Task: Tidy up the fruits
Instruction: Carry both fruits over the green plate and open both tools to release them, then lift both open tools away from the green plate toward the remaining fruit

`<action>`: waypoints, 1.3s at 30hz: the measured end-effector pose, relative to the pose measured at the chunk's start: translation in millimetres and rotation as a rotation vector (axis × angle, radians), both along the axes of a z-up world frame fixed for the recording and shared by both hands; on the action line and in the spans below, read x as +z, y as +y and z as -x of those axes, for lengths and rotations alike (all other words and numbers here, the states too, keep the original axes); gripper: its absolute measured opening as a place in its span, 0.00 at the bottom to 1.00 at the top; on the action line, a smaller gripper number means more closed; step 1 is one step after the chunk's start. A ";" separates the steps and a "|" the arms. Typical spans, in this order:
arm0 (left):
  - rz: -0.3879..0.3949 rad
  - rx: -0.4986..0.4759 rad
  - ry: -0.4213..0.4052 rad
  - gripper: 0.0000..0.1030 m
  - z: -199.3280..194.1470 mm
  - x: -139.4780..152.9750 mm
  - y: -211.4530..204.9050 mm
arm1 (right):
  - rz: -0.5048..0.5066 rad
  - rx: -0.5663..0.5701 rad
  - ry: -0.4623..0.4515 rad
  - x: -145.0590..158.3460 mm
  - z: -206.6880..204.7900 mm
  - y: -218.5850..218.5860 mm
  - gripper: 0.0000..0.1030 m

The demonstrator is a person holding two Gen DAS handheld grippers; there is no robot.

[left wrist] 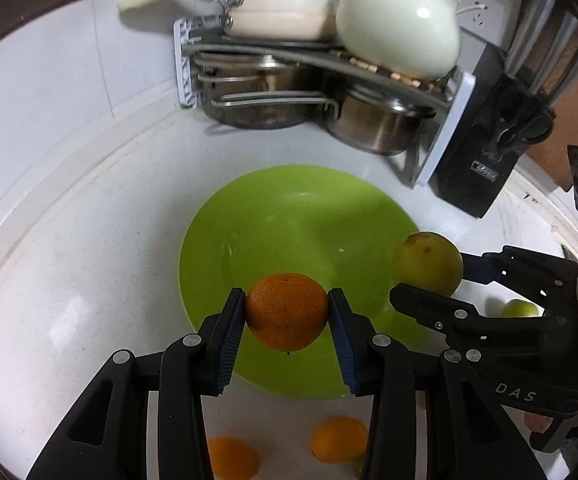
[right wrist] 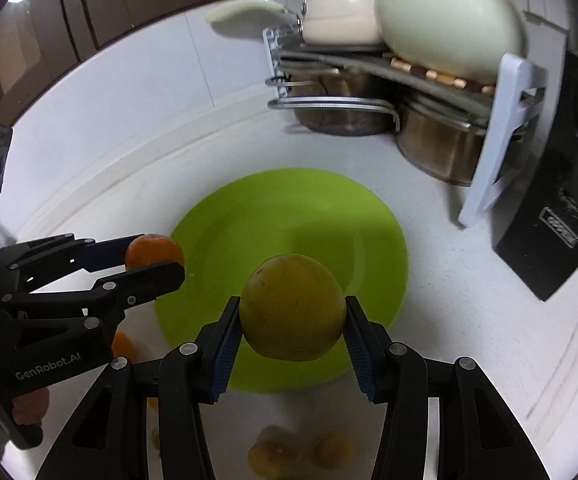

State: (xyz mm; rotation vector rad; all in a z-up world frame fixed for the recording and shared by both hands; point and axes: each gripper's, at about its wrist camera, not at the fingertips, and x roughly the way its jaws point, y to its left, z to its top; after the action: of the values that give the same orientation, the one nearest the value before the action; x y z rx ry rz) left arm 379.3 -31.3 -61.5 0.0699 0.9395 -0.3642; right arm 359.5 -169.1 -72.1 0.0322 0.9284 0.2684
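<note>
My left gripper (left wrist: pixel 287 312) is shut on an orange (left wrist: pixel 287 310) and holds it above the near part of an empty green plate (left wrist: pixel 289 232). My right gripper (right wrist: pixel 292 316) is shut on a yellow-green fruit (right wrist: pixel 292 306) above the same plate (right wrist: pixel 309 216). In the left wrist view the right gripper (left wrist: pixel 429 276) with its fruit (left wrist: pixel 429 262) hangs over the plate's right rim. In the right wrist view the left gripper (right wrist: pixel 157 260) with the orange (right wrist: pixel 154 250) is at the plate's left rim.
Loose oranges (left wrist: pixel 339 438) (left wrist: pixel 233 458) and a small green fruit (left wrist: pixel 521 308) lie on the white counter (left wrist: pixel 69 280) near the plate. A dish rack (left wrist: pixel 309 56) with steel pots, a cream pot and a white teapot (left wrist: pixel 399 28) stands behind. A black knife block (left wrist: pixel 489 140) is at right.
</note>
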 end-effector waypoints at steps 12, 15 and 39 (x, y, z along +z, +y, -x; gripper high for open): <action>-0.025 -0.009 0.052 0.40 -21.5 -21.0 -3.0 | 0.016 0.019 0.057 -23.9 -25.9 4.0 0.49; -0.028 -0.010 0.057 0.40 -23.5 -22.8 -3.3 | 0.021 0.019 0.063 -26.8 -29.2 4.6 0.49; -0.023 0.110 -0.152 0.77 41.7 42.9 19.0 | 0.048 -0.024 -0.077 20.5 18.8 4.7 0.56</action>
State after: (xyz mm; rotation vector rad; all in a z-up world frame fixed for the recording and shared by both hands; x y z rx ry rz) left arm 337.6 -12.4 -18.6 0.0655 0.7931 -0.2432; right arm 340.6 -164.4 -51.6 -0.0116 0.8576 0.2239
